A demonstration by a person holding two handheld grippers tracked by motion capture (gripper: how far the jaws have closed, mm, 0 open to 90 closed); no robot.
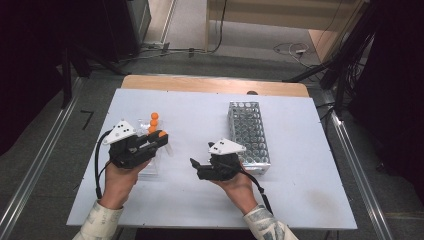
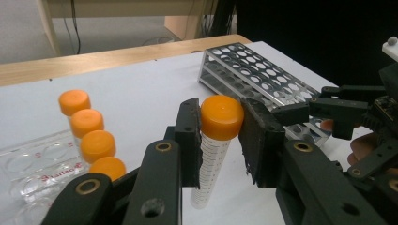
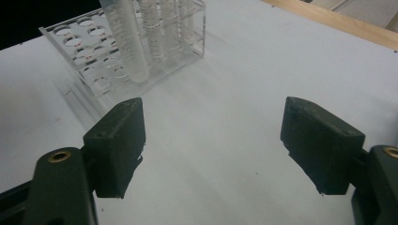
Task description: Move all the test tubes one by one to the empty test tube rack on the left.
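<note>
Black jaws of the left gripper (image 2: 220,140) are clamped on a clear graduated plastic tube with an orange screw cap (image 2: 217,140), held upright just above the white tabletop (image 1: 200,195), close to the clear acrylic tube rack (image 2: 33,164). Three or four more orange-capped tubes (image 2: 87,123) stand in that rack in a row; their lower parts are hard to make out through the plastic. Wide apart and with nothing between them, the jaws of the right gripper (image 3: 213,145) hang over bare tabletop, facing the acrylic rack. From above, the right gripper (image 1: 200,167) sits just beside the near end of the metal wire-mesh rack with round holes (image 1: 248,132), whose near corner it partly covers. Open tabletop lies between the two grippers and toward the far wooden table edge (image 1: 215,85); the near edge is close behind both hands. Sleeves are cut off at the bottom.
</note>
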